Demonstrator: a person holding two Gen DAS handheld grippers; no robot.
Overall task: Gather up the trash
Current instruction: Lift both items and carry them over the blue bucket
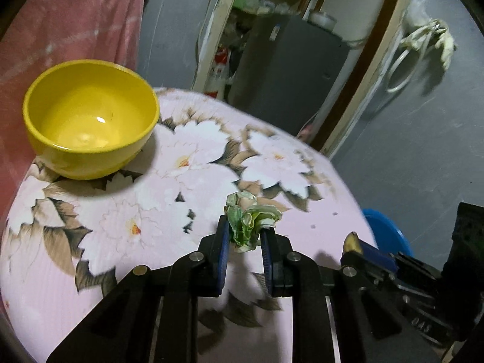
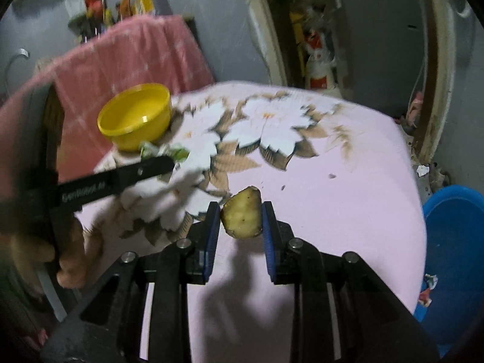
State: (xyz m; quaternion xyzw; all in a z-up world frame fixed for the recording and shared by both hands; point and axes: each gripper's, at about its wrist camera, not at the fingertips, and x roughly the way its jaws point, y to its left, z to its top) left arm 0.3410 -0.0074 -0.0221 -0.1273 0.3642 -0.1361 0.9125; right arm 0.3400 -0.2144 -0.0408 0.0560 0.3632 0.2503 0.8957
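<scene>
Green leaf scrap (image 1: 246, 222) stands upright, pinched in left gripper (image 1: 243, 233).

Crumpled green scrap (image 1: 251, 220), brownish peel (image 2: 242, 216)

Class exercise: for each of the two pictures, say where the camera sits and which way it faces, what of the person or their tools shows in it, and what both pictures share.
Left wrist: on the left hand-held gripper, facing forward over the table; its fingers pinch a leafy scrap.
Right wrist: on the right hand-held gripper, facing the same way; its fingers flank a potato piece; the person's hand shows.
Shared: yellow bowl, blue bin, both scraps.
</scene>
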